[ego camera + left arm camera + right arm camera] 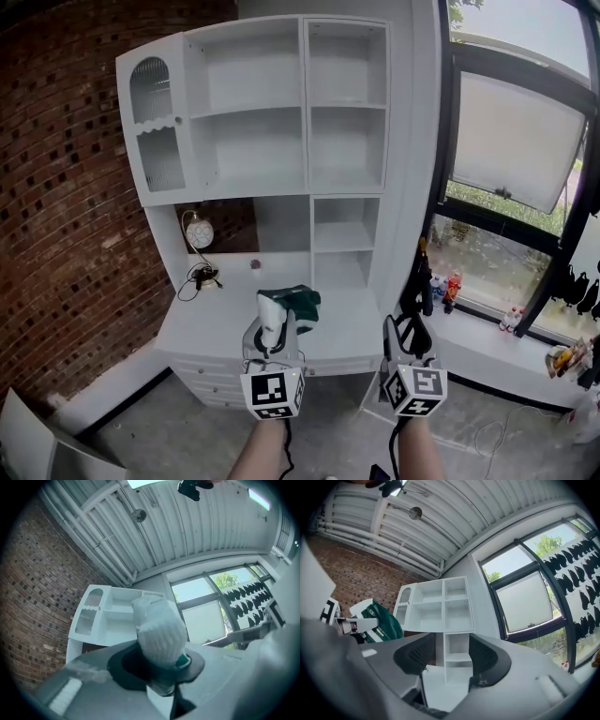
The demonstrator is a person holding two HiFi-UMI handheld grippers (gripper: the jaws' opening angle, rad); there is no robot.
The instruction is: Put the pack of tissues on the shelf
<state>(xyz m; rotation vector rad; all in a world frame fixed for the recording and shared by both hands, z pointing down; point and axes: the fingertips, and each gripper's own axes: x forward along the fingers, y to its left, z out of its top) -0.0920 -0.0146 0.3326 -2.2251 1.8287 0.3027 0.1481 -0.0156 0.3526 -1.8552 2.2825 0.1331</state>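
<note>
The pack of tissues [292, 304], white with a dark green wrapper, is held upright in my left gripper [277, 319], which is shut on it above the white desk top. In the left gripper view the pack's white end [158, 631] fills the space between the jaws. My right gripper [409, 334] hangs beside it to the right, open with nothing between its fingers [450, 654]. The white shelf unit [281, 122] stands ahead against the wall, its compartments bare. It also shows beyond the pack as a shelf unit [110, 616] and past the right jaws as a shelf unit [443, 604], with the green pack [377, 620] at left.
A round clock-like object [199, 232] and a black cable [202, 277] sit in the dark recess at the desk's left. Small bottles [442, 286] stand on the window sill at right. A brick wall [66, 187] closes the left side.
</note>
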